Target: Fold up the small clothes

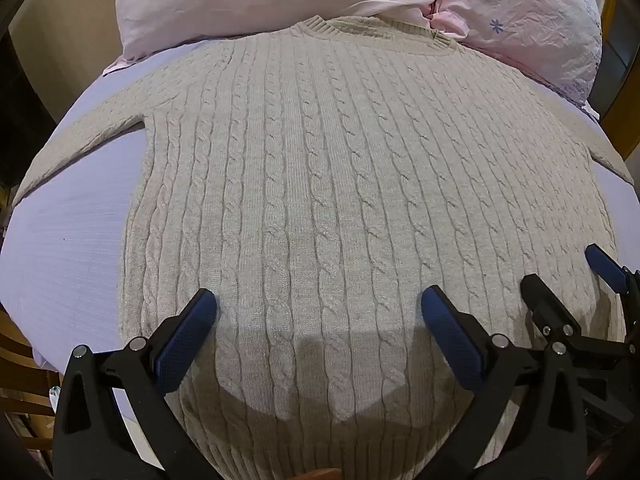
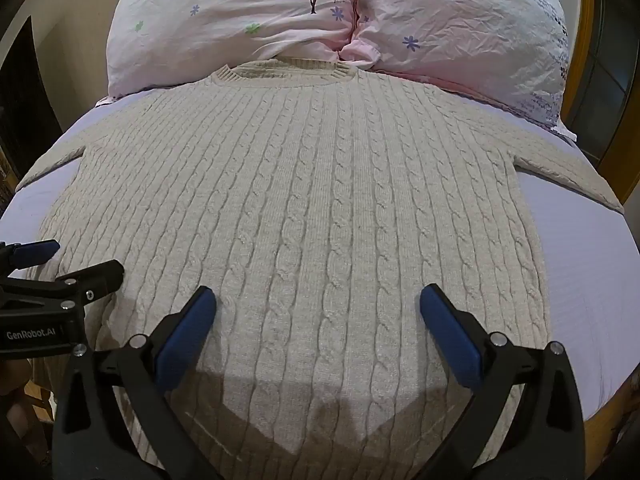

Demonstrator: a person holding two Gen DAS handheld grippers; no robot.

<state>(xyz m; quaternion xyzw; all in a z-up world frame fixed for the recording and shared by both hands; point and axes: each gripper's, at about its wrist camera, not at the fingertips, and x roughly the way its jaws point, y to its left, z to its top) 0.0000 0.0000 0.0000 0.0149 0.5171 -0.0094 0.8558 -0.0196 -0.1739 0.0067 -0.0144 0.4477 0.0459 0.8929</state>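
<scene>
A beige cable-knit sweater [image 1: 320,184] lies flat and spread out on a lavender bed sheet [image 1: 72,240], collar toward the pillows, both sleeves stretched out sideways. It also fills the right wrist view [image 2: 312,208]. My left gripper [image 1: 318,316] is open and empty above the lower part of the sweater. My right gripper [image 2: 318,312] is open and empty too, beside the left one above the hem area. The right gripper also shows at the right edge of the left wrist view [image 1: 568,276]. The left gripper shows at the left edge of the right wrist view [image 2: 80,260].
Two pink flowered pillows [image 2: 248,20] [image 2: 460,28] lie at the head of the bed behind the collar. Bare sheet [image 2: 592,272] lies to each side of the sweater. A wooden bed frame [image 1: 20,368] shows at the lower left, a wall behind.
</scene>
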